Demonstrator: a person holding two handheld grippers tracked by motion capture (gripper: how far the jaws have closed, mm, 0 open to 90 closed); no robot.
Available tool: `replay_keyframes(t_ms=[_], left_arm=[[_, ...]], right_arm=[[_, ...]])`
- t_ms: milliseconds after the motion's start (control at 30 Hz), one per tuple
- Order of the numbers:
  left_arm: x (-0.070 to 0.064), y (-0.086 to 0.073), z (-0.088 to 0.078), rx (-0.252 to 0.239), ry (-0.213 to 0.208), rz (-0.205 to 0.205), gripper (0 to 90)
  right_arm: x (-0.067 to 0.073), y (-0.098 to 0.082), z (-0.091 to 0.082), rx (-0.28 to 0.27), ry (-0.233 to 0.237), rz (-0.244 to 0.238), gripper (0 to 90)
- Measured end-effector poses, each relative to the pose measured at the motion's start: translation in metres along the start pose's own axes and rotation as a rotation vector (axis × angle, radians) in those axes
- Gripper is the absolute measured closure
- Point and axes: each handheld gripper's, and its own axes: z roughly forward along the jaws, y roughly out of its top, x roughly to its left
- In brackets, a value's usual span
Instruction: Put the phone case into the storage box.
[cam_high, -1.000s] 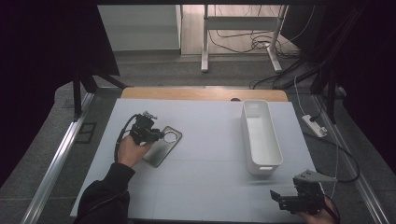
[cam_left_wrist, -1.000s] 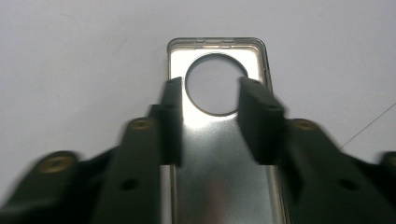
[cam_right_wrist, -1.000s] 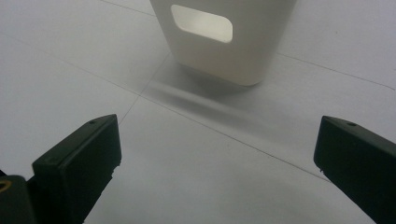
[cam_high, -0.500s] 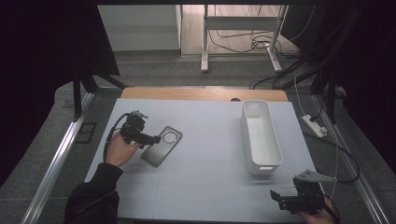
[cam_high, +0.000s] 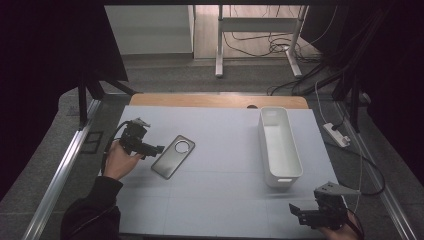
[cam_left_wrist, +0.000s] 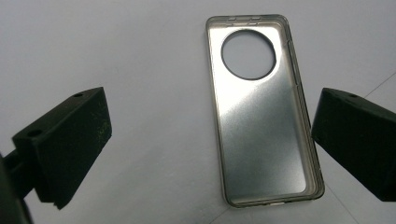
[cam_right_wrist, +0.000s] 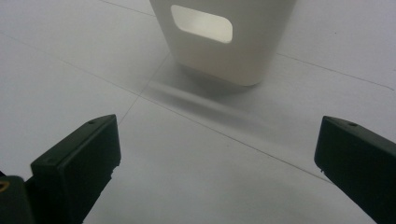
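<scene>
Left hand-held gripper (cam_high: 156, 148) has just spread its jaws wide; right hand-held gripper (cam_high: 296, 212) gapes too.

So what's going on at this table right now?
A person holds a two-jaw gripper in each hand. The left gripper has just opened its jaws beside a clear phone case, which lies flat on the table, free of the jaws. The right gripper waits open near the end of a white bin.
</scene>
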Motion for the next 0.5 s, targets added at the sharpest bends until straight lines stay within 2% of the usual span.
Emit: replay_keyframes(t_ms=[233, 400, 500], left_arm=[[-0.003, -0.001, 0.005, 0.015, 0.008, 0.018, 0.0], [-0.004, -0.004, 0.011, 0.024, -0.003, 0.006, 0.0], [-0.004, -0.005, 0.014, 0.039, 0.002, 0.013, 0.0]], right_arm=[[0.001, 0.0, -0.001, -0.004, -0.013, -0.01, 0.0], [0.002, 0.0, -0.001, -0.007, -0.013, -0.009, 0.0], [0.002, 0.0, -0.001, -0.005, -0.013, -0.012, 0.0]])
